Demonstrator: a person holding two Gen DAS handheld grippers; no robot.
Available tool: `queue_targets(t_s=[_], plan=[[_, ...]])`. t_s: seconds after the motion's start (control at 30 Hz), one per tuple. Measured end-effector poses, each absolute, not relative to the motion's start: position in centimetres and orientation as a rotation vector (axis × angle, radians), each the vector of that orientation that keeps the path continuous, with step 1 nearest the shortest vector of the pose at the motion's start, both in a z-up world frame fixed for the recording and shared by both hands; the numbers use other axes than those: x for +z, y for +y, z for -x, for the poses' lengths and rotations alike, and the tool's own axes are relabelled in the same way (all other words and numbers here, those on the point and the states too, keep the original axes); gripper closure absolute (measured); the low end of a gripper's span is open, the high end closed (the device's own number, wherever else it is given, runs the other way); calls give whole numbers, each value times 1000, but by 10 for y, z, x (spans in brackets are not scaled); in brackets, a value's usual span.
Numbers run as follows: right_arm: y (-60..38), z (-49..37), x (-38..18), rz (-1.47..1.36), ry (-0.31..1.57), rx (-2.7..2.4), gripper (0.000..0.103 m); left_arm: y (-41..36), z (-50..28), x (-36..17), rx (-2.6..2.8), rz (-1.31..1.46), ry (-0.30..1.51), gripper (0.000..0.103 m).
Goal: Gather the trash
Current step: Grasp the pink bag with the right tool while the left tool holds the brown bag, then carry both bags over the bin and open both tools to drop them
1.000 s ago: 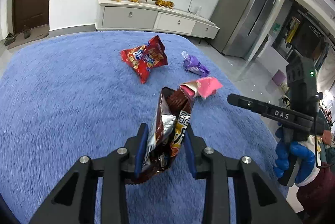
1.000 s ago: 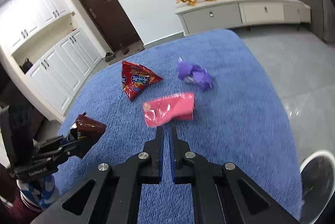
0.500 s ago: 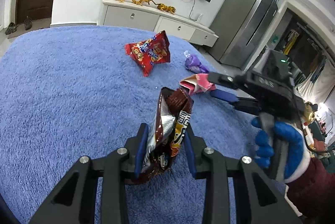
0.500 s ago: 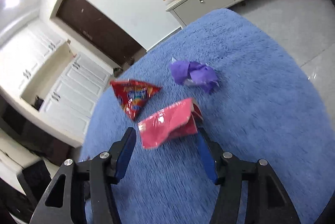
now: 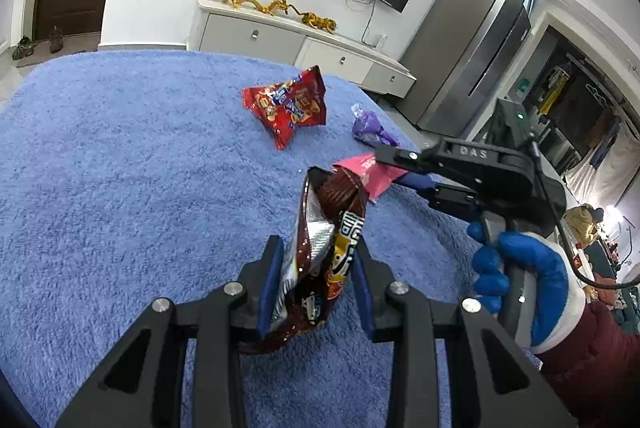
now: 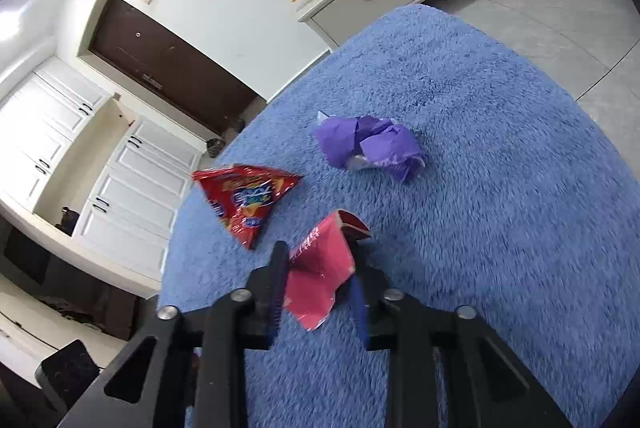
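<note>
Blue shag rug (image 5: 120, 168) serves as landmark; all trash sits on or above it.

Left gripper (image 5: 316, 268): jaws narrow, clamped on a dark brown snack bag (image 5: 320, 252), mouth of the bag open and pointing up, held above the rug's near part.

Right gripper (image 6: 318, 276): jaws have just been closing, pads now pressing a pink wrapper (image 6: 320, 264) from both sides, wrapper crumpled between them, right at the rug surface. In the left wrist view a blue-gloved hand (image 5: 516, 268) grips this tool's handle at the rug's right edge.

Red snack bag (image 6: 248, 200) lies flat on the rug just beyond the pink wrapper, to its left. Purple wrapper (image 6: 368, 144), crumpled, lies farther out toward the rug's far side, apart from the red bag.
</note>
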State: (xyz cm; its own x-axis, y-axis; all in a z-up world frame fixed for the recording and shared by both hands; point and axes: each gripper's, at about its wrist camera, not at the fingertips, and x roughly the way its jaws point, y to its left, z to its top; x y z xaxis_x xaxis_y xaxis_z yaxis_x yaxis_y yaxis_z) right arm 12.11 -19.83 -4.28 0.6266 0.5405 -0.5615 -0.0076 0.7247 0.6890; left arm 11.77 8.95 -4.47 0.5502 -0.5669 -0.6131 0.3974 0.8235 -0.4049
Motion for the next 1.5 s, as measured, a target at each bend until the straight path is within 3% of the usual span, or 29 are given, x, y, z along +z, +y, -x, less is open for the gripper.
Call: queue_targets(t_s=[0.1, 0.2, 0.8, 1.23, 1.5], plan=[[-203, -106, -31, -683, 825, 365, 91, 90, -110, -41, -567, 236, 800, 71], [-206, -87, -21, -660, 809, 372, 94, 90, -98, -37, -561, 243, 797, 71], [-282, 43, 17, -625, 667, 258, 94, 38, -30, 2, -642, 173, 747, 71], [-413, 106, -33, -691, 665, -41, 94, -137, -46, 14, -876, 48, 821, 71], [-474, 115, -85, -729, 720, -171, 94, -267, -64, -11, -973, -45, 932, 71]])
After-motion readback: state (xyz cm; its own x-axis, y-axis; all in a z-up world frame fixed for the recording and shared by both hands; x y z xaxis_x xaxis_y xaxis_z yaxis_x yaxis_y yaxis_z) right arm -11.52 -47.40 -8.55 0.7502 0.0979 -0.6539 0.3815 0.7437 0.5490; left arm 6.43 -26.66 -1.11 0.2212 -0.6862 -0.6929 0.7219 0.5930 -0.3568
